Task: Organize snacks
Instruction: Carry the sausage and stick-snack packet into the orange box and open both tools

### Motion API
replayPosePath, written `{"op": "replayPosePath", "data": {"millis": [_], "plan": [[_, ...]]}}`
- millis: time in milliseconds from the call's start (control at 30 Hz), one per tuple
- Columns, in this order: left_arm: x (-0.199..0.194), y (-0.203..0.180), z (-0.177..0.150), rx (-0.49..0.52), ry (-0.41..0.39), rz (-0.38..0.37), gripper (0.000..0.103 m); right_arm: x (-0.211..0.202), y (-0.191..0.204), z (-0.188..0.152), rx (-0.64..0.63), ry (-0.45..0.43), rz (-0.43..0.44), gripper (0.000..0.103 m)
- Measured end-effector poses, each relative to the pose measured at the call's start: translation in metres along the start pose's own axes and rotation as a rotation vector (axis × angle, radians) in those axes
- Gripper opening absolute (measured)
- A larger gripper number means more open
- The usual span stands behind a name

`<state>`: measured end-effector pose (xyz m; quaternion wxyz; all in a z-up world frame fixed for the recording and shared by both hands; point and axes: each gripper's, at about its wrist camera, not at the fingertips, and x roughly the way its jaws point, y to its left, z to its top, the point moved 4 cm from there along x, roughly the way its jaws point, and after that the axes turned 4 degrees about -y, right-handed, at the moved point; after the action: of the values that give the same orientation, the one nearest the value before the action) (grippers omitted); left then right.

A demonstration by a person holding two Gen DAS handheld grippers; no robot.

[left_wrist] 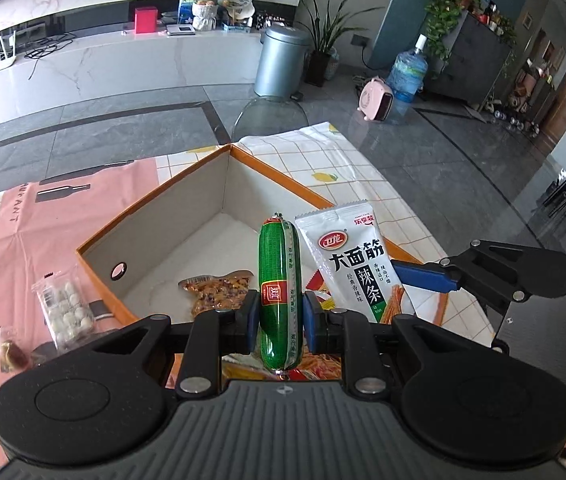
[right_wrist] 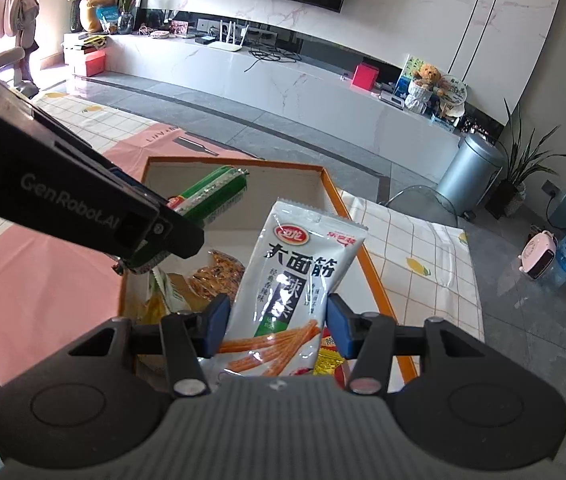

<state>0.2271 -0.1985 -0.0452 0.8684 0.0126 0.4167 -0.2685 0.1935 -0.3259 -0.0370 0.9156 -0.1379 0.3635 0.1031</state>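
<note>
Your left gripper (left_wrist: 281, 316) is clamped on a green sausage (left_wrist: 280, 292), pads pressing its middle, and holds it upright over the near part of the orange box (left_wrist: 155, 208). Your right gripper (right_wrist: 277, 326) has a white snack packet (right_wrist: 295, 280) between its pads; both pads look to touch the packet's edges, so it seems held, though how firmly is hard to judge. It too hangs over the box, just beside the sausage.

Inside the box lies a clear pouch of brown snacks (left_wrist: 215, 292) on the floor, with yellow and red wrappers (right_wrist: 329, 356) under your grippers. So some sorting looks done, and these two items seem about to go in.

Outside, on the pink mat (left_wrist: 23, 248) to the left, a bag of small white balls (left_wrist: 67, 312) and a small dark-wrapped snack (left_wrist: 9, 352) are not yet in the box.

The near end of the box is hidden by both grippers, so you cannot count what lies there. The wrappers are partly covered and their print is unreadable.
</note>
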Motion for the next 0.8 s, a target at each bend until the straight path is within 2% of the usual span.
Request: {"op": "replayPosePath", "data": {"millis": [200,300,467,600,700,800], "plan": [[0.035,0.007,0.006,0.036,0.075,0.006,0.024,0.041,-0.014,-0.001,0.069,0.074,0.082,0.05],[0.052,0.015,0.006,0.055,0.121,0.04,0.024,0.063,-0.015,-0.002,0.063,0.102,0.114,0.05],[0.077,0.035,0.005,0.078,0.193,0.12,0.024,0.098,-0.015,0.002,0.01,0.131,0.137,0.05],[0.092,0.045,0.005,0.101,0.247,0.157,0.024,0.122,-0.009,0.005,-0.083,0.159,0.144,0.051],[0.101,0.049,0.004,0.117,0.282,0.176,0.024,0.138,-0.001,0.004,-0.185,0.201,0.108,0.051],[0.111,0.049,0.002,0.151,0.312,0.199,0.024,0.147,0.003,0.001,-0.226,0.232,0.112,0.051]]}}
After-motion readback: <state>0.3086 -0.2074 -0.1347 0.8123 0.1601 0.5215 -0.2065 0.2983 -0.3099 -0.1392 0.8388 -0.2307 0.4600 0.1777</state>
